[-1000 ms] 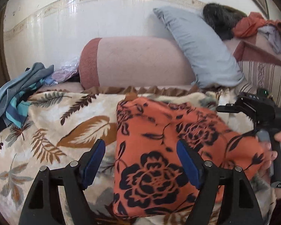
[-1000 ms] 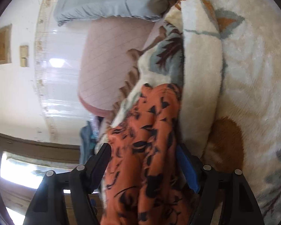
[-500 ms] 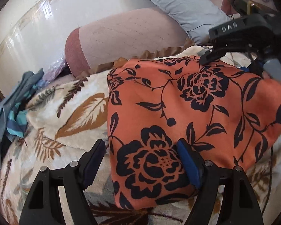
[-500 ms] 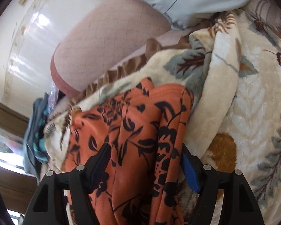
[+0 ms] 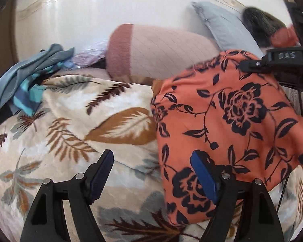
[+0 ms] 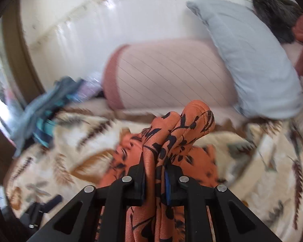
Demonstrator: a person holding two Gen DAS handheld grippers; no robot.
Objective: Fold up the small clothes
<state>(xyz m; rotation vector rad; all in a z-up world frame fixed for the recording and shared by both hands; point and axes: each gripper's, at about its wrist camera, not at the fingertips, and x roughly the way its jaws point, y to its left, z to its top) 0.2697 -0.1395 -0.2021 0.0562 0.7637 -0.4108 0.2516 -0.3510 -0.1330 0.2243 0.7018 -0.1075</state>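
Garment [image 6: 183, 133] bunched upright in right tool [image 6: 155, 178]

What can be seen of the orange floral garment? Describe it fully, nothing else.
The orange floral garment is thin, soft-looking fabric printed with black roses, leaves and vines. It is doubled over, partly lifted above the leaf-patterned blanket. The right gripper is shut on a bunched fold of it, which pokes up past the fingertips. The left gripper is open; its right finger overlaps the lower edge, contact unclear.

Orange garment [image 5: 222, 121] with black roses; leaf-print cream blanket [image 5: 70, 121].
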